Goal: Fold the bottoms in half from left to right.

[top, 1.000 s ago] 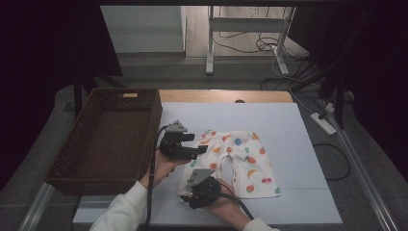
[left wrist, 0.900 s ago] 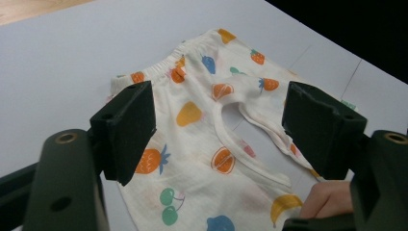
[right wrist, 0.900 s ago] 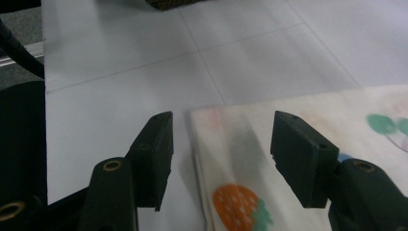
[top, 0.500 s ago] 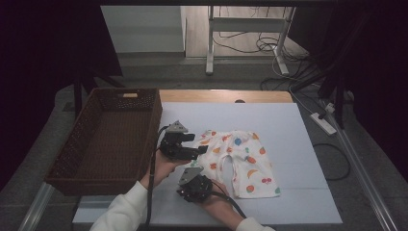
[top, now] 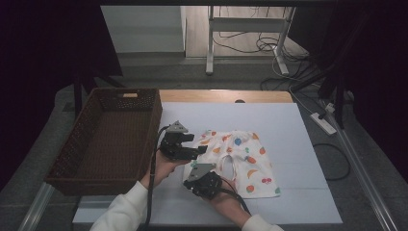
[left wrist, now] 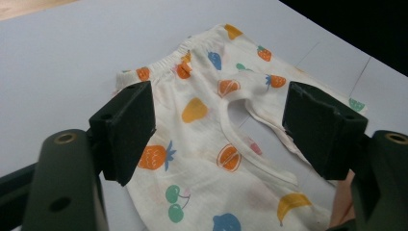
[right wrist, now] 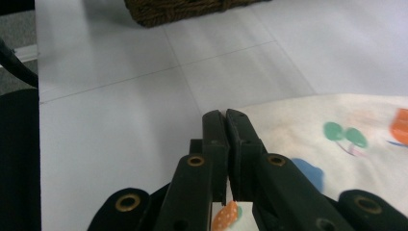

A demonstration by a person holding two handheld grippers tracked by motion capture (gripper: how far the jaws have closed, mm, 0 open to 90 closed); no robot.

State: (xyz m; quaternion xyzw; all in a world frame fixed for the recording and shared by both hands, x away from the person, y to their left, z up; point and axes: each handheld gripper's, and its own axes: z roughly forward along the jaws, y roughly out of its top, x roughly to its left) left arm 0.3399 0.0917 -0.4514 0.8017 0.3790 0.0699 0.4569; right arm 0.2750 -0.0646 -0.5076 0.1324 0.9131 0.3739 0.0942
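Item: child's fruit-print shorts (top: 240,161), one pair, cream cloth, lying flat on the white bench (top: 288,125) right of the basket, waistband toward the basket side.
Location detail: both legs spread away from the waistband; near edge of the cloth lies at the two hands.
Left hand-held gripper (left wrist: 219,127): one, jaws standing wide apart over the waistband end of the shorts, nothing clasped; pads not pressing the cloth.
Right hand-held gripper (right wrist: 226,120): one, jaws have just been closing and now meet, clenched on the edge of the shorts; a strip of printed cloth shows between them low in the right gripper view.
Basket (top: 108,139): one, brown wicker, rectangular, at the bench's left edge, well apart from the shorts.
Hidden or cut off: near-left corner of the shorts is covered by the hand-held grippers in the high view; forearms in white sleeves (top: 120,211) cut off at the bottom edge; how much cloth the right jaws hold cannot be made out.
Count: two hand-held grippers, one pair of shorts, one basket.
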